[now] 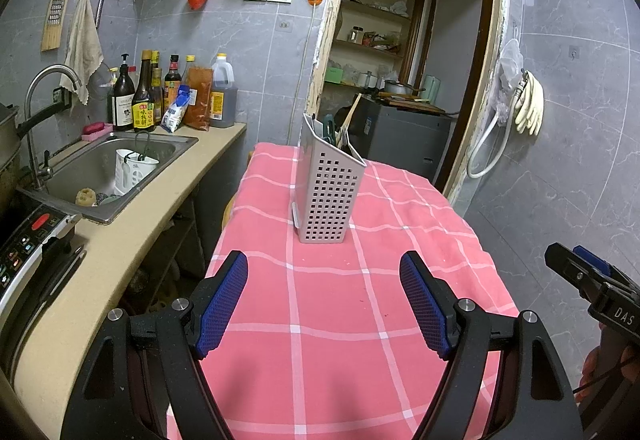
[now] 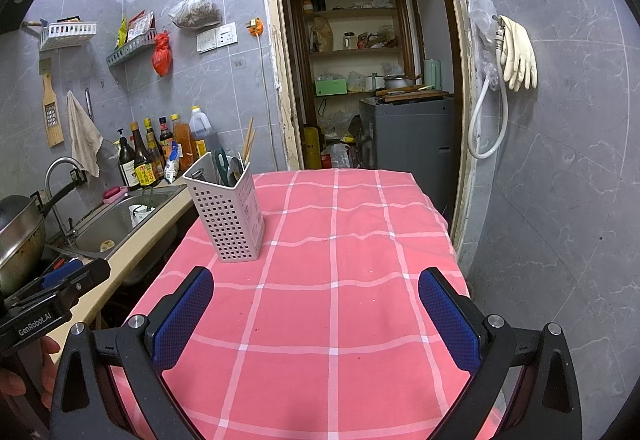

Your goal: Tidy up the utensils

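A grey perforated utensil holder (image 1: 326,188) stands upright on the pink checked tablecloth (image 1: 320,300); it also shows in the right wrist view (image 2: 228,214). Utensils (image 2: 230,166) stick out of its top: chopsticks, a spoon and a green-handled tool. My left gripper (image 1: 324,272) is open and empty, above the table's near part, short of the holder. My right gripper (image 2: 316,288) is open and empty, above the cloth to the right of the holder. Each gripper shows at the edge of the other's view.
A counter with a steel sink (image 1: 116,168) and a white cup in it runs along the left. Sauce bottles (image 1: 160,96) stand at the back. A wok (image 2: 20,236) sits on the stove. An open doorway (image 2: 368,80) lies behind the table. The tablecloth (image 2: 340,260) hangs over the table's edges.
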`<move>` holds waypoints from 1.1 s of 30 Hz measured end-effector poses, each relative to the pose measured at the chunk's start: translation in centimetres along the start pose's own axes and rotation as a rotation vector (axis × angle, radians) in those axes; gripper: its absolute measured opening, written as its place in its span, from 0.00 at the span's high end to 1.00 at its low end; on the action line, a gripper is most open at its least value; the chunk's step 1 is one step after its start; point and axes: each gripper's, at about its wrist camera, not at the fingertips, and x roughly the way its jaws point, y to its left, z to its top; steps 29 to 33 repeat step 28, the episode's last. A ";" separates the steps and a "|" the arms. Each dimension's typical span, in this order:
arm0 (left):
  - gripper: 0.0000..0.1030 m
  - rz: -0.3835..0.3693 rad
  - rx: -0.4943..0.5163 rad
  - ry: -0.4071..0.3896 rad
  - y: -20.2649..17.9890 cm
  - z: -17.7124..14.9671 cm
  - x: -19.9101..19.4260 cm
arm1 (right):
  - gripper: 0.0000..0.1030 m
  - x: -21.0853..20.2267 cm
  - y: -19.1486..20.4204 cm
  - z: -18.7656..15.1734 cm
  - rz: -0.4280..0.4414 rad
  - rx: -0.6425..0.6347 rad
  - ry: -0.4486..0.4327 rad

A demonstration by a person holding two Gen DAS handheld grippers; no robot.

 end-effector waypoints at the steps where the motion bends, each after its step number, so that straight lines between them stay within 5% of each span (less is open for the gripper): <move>1: 0.29 0.000 0.000 0.000 0.0 0.0 0.0 | 0.00 0.1 0.1 0.0 0.000 0.001 0.000; 33: 0.29 0.010 0.021 0.017 -0.5 0.3 0.7 | 0.00 0.6 0.5 -0.1 0.000 0.006 0.018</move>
